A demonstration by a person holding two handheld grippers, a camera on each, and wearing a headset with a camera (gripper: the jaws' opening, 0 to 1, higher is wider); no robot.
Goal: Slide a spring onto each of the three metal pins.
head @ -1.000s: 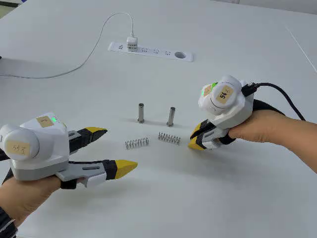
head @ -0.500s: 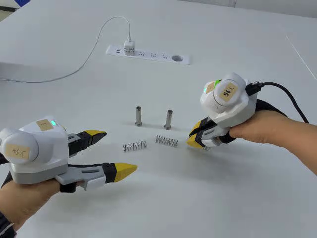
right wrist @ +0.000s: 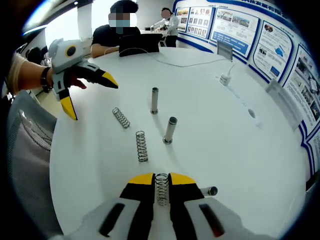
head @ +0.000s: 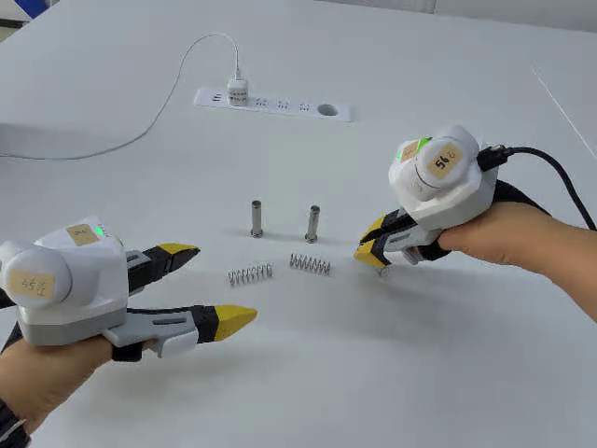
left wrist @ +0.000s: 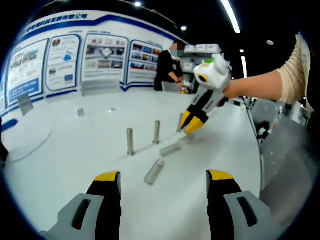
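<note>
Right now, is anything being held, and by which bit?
The right gripper pinches a spring by its coiled sides; the left gripper is open, holding nothing.

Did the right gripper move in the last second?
Yes. The right gripper, clamping a spring, shifted right and upward, away from the nearer standing pin.

An office-like demonstration lab: blue-trimmed poster panels (left wrist: 102,55) line the wall, strip lights (left wrist: 231,15) run overhead, and a person (right wrist: 116,31) sits behind a laptop (right wrist: 140,44) at the white bench's (right wrist: 210,95) far edge.

Right tool (right wrist: 161,177) clamped on held spring (right wrist: 161,190), third pin (right wrist: 210,190) just beside. Far pin (right wrist: 154,100), near pin (right wrist: 170,130) upright; near spring (right wrist: 142,146), far spring (right wrist: 120,117) flat on counter (right wrist: 240,150).
</note>
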